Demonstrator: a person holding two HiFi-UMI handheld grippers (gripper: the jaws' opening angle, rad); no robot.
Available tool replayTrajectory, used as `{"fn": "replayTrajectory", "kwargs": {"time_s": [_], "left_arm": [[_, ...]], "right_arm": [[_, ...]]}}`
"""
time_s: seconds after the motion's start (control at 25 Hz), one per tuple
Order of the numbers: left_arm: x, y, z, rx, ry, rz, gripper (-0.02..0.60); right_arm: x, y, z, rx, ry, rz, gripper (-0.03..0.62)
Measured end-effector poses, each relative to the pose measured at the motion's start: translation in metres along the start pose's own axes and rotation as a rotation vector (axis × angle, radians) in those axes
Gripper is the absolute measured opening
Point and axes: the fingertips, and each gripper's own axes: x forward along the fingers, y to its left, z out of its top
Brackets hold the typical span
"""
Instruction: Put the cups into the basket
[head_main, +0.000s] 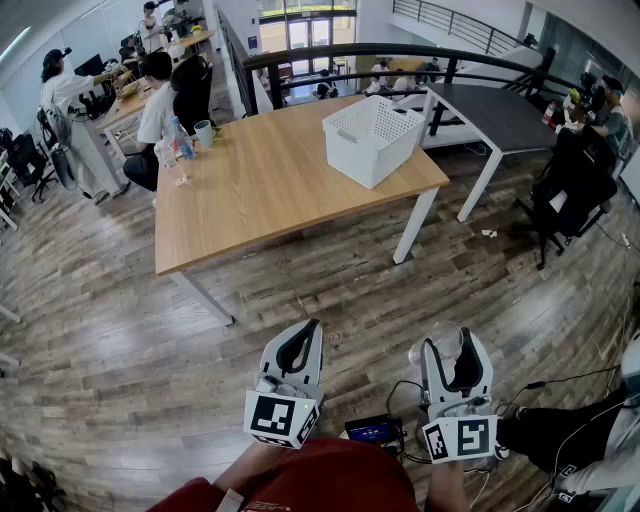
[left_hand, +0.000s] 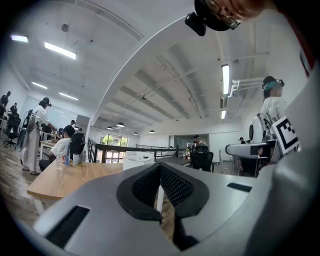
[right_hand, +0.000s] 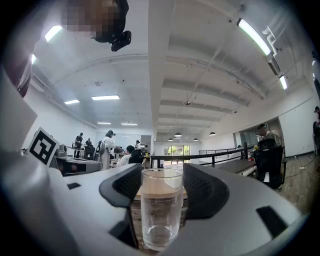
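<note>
A clear glass cup (right_hand: 161, 210) stands upright between the jaws of my right gripper (right_hand: 161, 186), whose pads press on both its sides. In the head view that gripper (head_main: 452, 345) and the cup (head_main: 446, 338) hover over the wooden floor, close to the person's body. My left gripper (head_main: 312, 328) is beside it, shut with nothing in it; its pads (left_hand: 172, 182) meet at the tip. The white slatted basket (head_main: 365, 160) sits on the far right corner of the wooden table (head_main: 270, 195), well ahead of both grippers. A teal cup (head_main: 204, 133) stands at the table's far left.
A water bottle (head_main: 182, 140) stands by the teal cup. A dark table (head_main: 500, 115) and a black office chair (head_main: 570, 190) are to the right. People sit at desks (head_main: 130, 100) at the back left. Cables and a small device (head_main: 375, 432) lie by the person's legs.
</note>
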Motion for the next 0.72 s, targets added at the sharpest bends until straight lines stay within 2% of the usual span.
{"fn": "replayTrajectory", "kwargs": {"time_s": [0.72], "left_arm": [[0.0, 0.014, 0.0, -0.004, 0.01, -0.005, 0.006]], "right_arm": [[0.01, 0.014, 0.001, -0.009, -0.001, -0.005, 0.264]]}}
